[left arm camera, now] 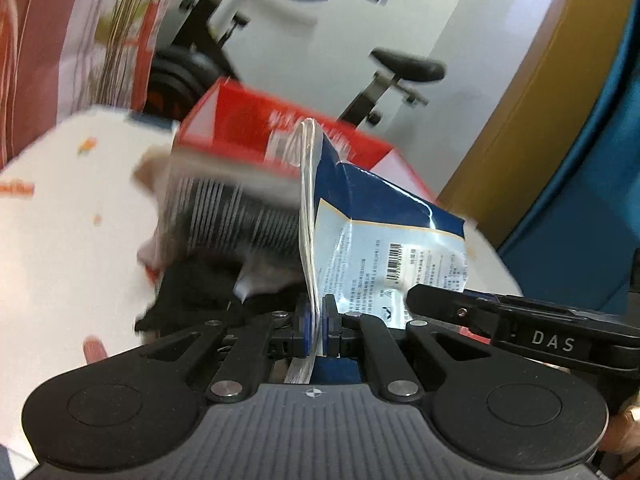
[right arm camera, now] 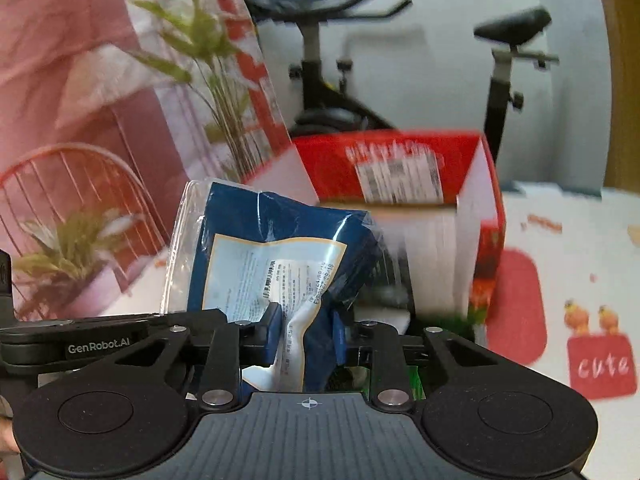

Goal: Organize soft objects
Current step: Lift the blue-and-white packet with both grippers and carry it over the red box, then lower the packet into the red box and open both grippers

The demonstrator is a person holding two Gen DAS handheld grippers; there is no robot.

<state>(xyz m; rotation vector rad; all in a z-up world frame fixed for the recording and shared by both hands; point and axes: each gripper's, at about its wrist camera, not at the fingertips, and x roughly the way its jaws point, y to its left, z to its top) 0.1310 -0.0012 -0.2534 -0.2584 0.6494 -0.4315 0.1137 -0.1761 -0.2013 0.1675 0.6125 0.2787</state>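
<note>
A blue and white plastic packet (left arm camera: 384,232) stands upright between both grippers. My left gripper (left arm camera: 319,330) is shut on its thin clear edge. In the right wrist view the same packet (right arm camera: 276,248) is bunched between the blue pads of my right gripper (right arm camera: 307,334), which press on its lower part. The right gripper (left arm camera: 416,300) reaches in from the right in the left wrist view. Just behind the packet is an open red carton (left arm camera: 248,128) (right arm camera: 384,152). A striped fabric item (left arm camera: 240,216) and a black cloth (left arm camera: 192,292) lie blurred at its mouth.
A table with a white printed cloth (left arm camera: 60,240) (right arm camera: 580,264) bears the carton. An exercise bike (right arm camera: 320,80) stands behind it, a pink backdrop with plants (right arm camera: 80,80) to the left, and a wooden panel (left arm camera: 532,92) to the right. A person's fingertip (left arm camera: 94,350) shows low left.
</note>
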